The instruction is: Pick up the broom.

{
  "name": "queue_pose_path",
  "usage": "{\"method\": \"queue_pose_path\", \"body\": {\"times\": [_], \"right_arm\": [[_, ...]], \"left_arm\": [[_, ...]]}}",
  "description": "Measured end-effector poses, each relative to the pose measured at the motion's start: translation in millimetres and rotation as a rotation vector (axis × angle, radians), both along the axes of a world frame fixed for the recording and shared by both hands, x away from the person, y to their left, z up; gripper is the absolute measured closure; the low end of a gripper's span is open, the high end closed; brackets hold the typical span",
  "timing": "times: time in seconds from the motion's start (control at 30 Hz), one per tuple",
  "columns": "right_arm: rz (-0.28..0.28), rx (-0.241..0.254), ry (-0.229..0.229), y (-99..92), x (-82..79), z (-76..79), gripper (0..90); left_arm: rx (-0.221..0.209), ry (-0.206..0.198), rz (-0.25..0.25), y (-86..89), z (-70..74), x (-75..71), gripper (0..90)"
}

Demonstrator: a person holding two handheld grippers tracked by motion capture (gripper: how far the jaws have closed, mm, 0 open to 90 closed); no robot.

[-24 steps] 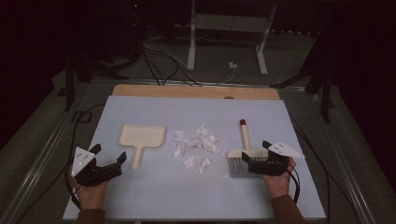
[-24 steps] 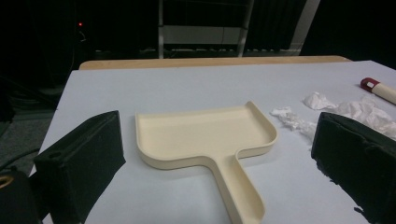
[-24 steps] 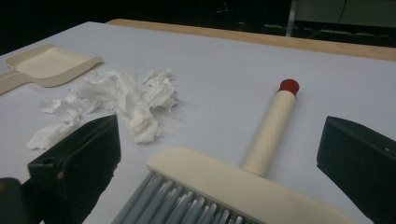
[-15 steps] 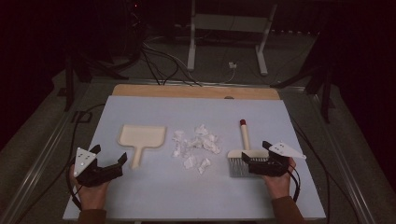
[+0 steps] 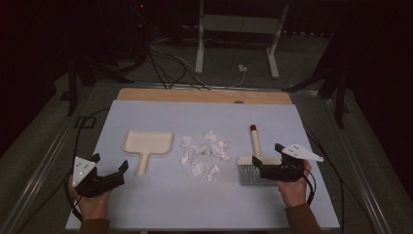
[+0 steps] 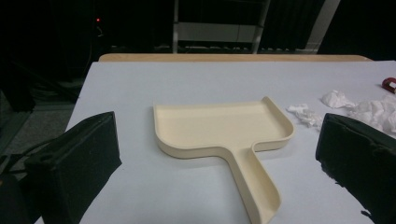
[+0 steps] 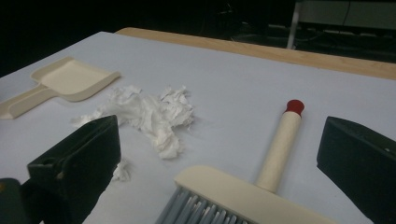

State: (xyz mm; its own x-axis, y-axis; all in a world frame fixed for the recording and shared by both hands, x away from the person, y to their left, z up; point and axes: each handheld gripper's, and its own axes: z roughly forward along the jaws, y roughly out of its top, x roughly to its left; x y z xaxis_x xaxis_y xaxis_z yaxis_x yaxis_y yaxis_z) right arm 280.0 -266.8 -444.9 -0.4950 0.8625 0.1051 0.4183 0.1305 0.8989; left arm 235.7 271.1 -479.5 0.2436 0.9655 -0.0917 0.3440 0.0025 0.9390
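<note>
high view: left gripper [image 5: 111,168] jaws spread wide, nothing between them, touching nothing. it sits at the near-left of the table [image 5: 160,214], tips aimed toward the dustpan [image 5: 147,146], just short of its handle end. left hand [image 5: 90,202] wraps the body from below, forearm coming in from the bottom edge. right gripper [image 5: 265,156] also wide open, nothing held; jaws sit either side of the brush [image 5: 254,157] head, can't tell from here if they touch it. right hand [image 5: 292,187] behind it, wrist roughly level, jaws pointing left across the table. count: 1 dustpan, 1 brush, 1 loose pile of torn paper scraps [image 5: 204,155] between them, 2 grippers.

left gripper view: both black jaws far apart at frame edges, gap empty. dustpan [image 6: 224,135] lies flat on the table ahead, handle pointing back toward the jaws, not touched. some paper scraps [image 6: 345,105] at right.

right gripper view: jaws wide, no contact visible w/ pads. brush [image 7: 261,182] head w/ grey bristles lies low between them, cream handle w/ red tip running away. paper scraps [image 7: 149,114] left of it, dustpan [image 7: 65,81] beyond at far left.
</note>
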Motion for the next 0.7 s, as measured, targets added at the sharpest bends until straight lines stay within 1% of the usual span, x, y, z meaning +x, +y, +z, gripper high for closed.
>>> {"method": "queue_pose_path", "body": {"times": [0.07, 0.1, 0.17, 0.33, 0.37, 0.43, 0.53, 0.57, 0.7], "right_arm": [[-0.006, -0.004, 0.008, 1.3, 4.9, 6.7, 0.0], [-0.006, -0.004, 0.008, 1.3, 4.9, 6.7, 0.0], [-0.016, -0.012, 0.011, 1.8, 10.2, 15.0, 0.0], [-0.035, 0.006, 0.029, 0.6, 21.9, 27.1, 0.0], [-0.035, 0.006, 0.029, 0.6, 21.9, 27.1, 0.0], [-0.047, 0.005, 0.045, -0.1, 29.7, 30.5, 0.0], [-0.056, 0.009, 0.05, -0.6, 34.4, 30.9, 0.0], [-0.063, 0.01, 0.055, -1.1, 39.4, 30.6, 0.0], [-0.08, 0.007, 0.066, -1.8, 49.1, 31.8, 0.0]], "left_arm": [[0.001, -0.001, 0.002, -0.2, -0.2, -0.4, 0.6], [0.003, -0.001, 0.004, -0.4, -0.4, -0.4, 0.6], [0.008, 0.002, 0.003, -0.4, -0.7, 0.0, 0.6], [0.016, 0.007, 0.001, -2.1, -2.4, 0.7, 0.6], [0.02, 0.006, 0.003, -2.5, -2.3, 0.4, 0.6], [0.028, 0.004, 0.002, -2.9, -1.9, 0.0, 0.6], [0.03, 0.009, 0.003, -3.0, -2.4, 0.2, 0.6], [0.031, 0.009, 0.004, -3.0, -2.6, 0.2, 0.6], [0.028, 0.004, 0.009, -3.0, -2.6, -0.5, 0.6]]}}
